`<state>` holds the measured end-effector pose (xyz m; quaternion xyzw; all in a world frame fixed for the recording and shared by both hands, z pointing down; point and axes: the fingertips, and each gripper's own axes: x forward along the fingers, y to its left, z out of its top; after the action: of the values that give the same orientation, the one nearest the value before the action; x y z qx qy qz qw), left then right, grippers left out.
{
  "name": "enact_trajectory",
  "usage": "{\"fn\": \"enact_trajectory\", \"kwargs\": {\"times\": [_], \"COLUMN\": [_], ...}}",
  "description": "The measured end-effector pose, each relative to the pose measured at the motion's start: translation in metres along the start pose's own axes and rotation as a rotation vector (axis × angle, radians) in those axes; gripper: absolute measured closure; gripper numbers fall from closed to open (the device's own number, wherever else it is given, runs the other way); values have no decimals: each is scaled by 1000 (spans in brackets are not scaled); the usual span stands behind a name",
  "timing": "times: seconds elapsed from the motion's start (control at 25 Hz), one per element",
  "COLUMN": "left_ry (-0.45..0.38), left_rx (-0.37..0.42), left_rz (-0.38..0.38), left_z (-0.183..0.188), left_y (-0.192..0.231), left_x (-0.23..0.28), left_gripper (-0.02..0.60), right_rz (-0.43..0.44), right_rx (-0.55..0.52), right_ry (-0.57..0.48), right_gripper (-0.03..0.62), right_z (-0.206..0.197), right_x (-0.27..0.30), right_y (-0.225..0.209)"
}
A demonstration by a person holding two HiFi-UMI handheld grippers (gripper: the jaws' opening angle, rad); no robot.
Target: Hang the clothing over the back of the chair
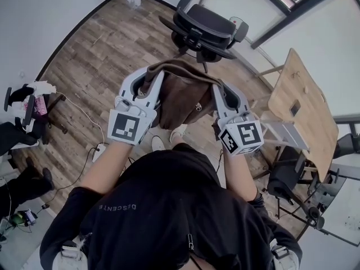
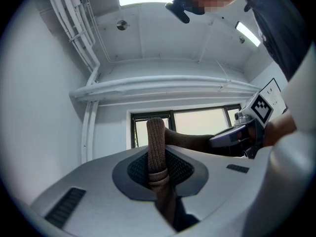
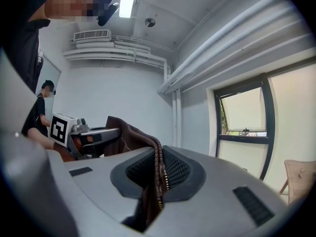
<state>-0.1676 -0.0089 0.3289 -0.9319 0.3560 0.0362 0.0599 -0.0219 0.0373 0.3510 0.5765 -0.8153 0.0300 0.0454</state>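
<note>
A brown zip-up garment hangs stretched between my two grippers, in front of the person's chest. My left gripper is shut on its ribbed brown hem, which stands up between the dark pads. My right gripper is shut on the zipper edge, its metal teeth showing between the pads. The black office chair stands on the wood floor beyond the garment, its back facing away from me. In each gripper view the other gripper shows across the cloth, the right one and the left one.
A light wooden table stands at the right, with another dark chair beside it. At the left lie a black stool base, bags and cables on the floor. A second person stands by the far wall.
</note>
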Motion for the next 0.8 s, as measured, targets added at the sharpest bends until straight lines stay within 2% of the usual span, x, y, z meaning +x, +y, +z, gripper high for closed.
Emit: {"fn": "enact_trajectory", "kwargs": {"times": [0.36, 0.52, 0.8], "left_ry": [-19, -38, -50], "left_rx": [48, 60, 86], "left_rz": [4, 16, 10], "left_z": [9, 19, 31], "left_y": [14, 20, 24], "left_x": [33, 49, 90], "left_gripper": [528, 528, 528], "right_rz": [5, 19, 3], "right_rx": [-11, -50, -49], "right_ry": [-25, -31, -56], "right_gripper": [549, 550, 550], "right_z": [15, 25, 41], "right_x": [23, 33, 49], "right_y": [-25, -35, -70]}}
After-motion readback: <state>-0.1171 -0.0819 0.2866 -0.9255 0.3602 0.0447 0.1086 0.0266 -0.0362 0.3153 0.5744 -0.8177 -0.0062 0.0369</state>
